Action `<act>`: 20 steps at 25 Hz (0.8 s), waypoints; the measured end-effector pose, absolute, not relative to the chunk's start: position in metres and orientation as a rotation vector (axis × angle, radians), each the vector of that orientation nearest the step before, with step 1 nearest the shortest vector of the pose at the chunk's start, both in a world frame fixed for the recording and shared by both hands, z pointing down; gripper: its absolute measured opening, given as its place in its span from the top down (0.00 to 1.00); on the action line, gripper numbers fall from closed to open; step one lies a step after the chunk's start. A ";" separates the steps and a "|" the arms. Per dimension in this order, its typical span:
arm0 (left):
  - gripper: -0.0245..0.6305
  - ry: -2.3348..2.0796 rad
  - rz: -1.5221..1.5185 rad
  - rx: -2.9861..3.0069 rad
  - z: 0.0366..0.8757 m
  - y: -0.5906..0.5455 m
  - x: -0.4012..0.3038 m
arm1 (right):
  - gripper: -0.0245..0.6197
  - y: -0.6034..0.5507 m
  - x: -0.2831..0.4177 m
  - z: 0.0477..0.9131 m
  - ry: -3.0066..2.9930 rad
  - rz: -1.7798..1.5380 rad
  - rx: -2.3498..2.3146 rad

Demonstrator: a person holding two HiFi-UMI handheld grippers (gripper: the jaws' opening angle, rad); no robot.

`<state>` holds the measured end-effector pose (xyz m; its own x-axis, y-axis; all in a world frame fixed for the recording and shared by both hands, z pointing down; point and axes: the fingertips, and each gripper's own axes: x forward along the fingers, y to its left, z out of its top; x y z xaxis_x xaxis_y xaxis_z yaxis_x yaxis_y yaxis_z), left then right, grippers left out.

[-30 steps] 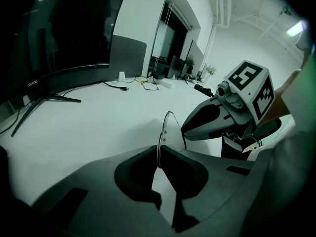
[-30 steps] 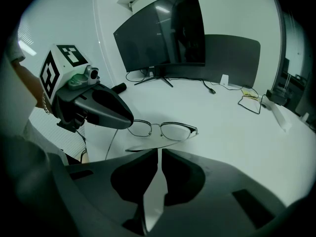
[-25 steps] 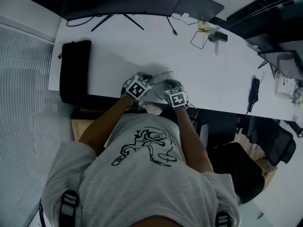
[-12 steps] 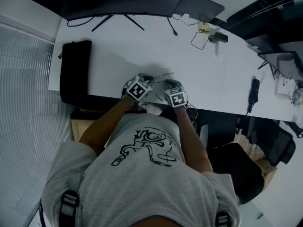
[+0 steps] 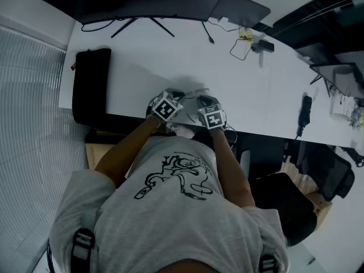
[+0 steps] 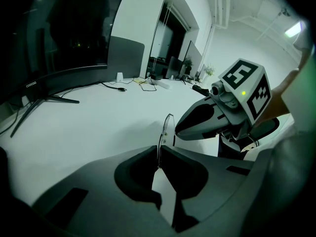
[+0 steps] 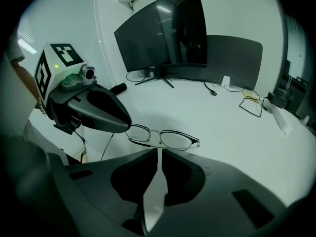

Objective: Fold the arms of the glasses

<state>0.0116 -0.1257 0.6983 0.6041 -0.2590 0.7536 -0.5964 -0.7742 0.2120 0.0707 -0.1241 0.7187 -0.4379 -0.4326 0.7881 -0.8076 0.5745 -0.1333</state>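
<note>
Left tongs (image 6: pixel 158 153) pinch glasses (image 6: pixel 168 127), right tongs (image 7: pixel 159 152) seemingly too

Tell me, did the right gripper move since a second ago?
No. The right gripper sits in the same spot, just past the white table's near edge.

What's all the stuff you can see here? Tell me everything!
thin metal-framed glasses: one, dark rims with clear lenses, held over the table between the grippers
white table: one, white, under everything
curved monitor: one, black, at the table's far edge
flat pouch: one, black, at the table's left end
loose cables: a few, black, near the monitor's right side
grey T-shirt with a black drawing: one, on the person
left gripper: one, dark grey, shut on one end of the glasses
right gripper: one, dark grey, closed on the glasses' frame
</note>
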 end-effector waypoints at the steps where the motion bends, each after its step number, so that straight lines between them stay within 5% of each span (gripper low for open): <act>1: 0.90 -0.682 1.025 2.383 0.698 -0.127 0.011 | 0.90 -0.124 0.070 0.717 -2.080 0.657 0.982; 14: 0.91 -0.741 1.027 2.392 0.701 -0.143 0.000 | 0.88 -0.104 0.056 0.702 -2.144 0.645 0.927; 20: 0.91 -0.775 1.035 2.384 0.703 -0.153 -0.006 | 0.74 -0.091 0.044 0.703 -2.168 0.636 0.850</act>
<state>-0.0064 -0.1526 0.7031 0.5661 -0.3206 0.7595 -0.6384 -0.7534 0.1578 0.0438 -0.0912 0.7027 -0.5299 -0.3772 0.7596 -0.7279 0.6619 -0.1790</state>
